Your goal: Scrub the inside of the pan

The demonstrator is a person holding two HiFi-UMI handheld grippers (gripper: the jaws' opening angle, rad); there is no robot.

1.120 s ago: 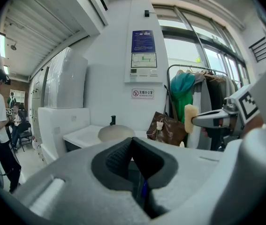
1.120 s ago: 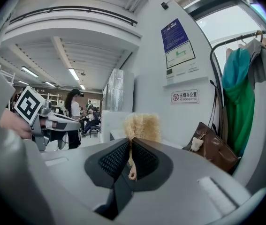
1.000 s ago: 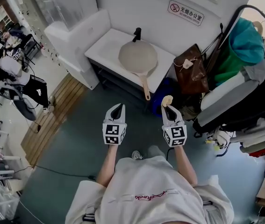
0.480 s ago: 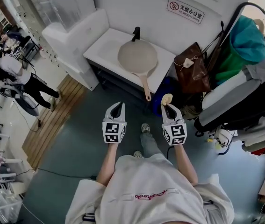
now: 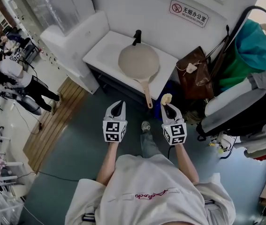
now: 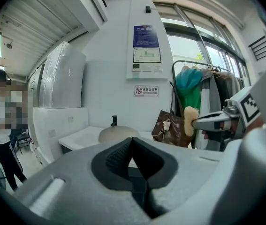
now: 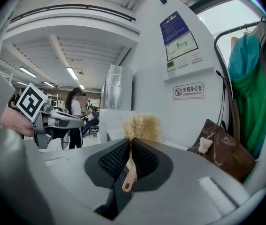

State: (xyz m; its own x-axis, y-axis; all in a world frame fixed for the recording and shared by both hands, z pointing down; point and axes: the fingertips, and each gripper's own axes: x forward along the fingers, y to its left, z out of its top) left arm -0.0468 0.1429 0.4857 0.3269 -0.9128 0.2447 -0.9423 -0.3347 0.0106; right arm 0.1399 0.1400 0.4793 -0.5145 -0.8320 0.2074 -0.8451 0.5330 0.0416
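Right, there was the pan, flat on the white surface against the wall, its pale inside facing up and nothing in it. Its long handle pointed back toward me and ran out past the front edge of the surface. A black tap stood just behind the pan, and a brown bag sat off to the pan's right.

Both grippers were on my side of the pan, over the floor and well apart from it, side by side and pointing its way. The left gripper had its jaws pressed together with nothing between them; in the left gripper view the pads met in a single line, with the pan beyond them. The right gripper was clamped on the brush. In the right gripper view, its copper-coloured stem was pinched between the ribbed pads and its tuft of pale bristles stuck out past the tips. From the head view that tuft showed just right of the end of the pan's handle, not touching it.

A person stood far off to the pan's left.
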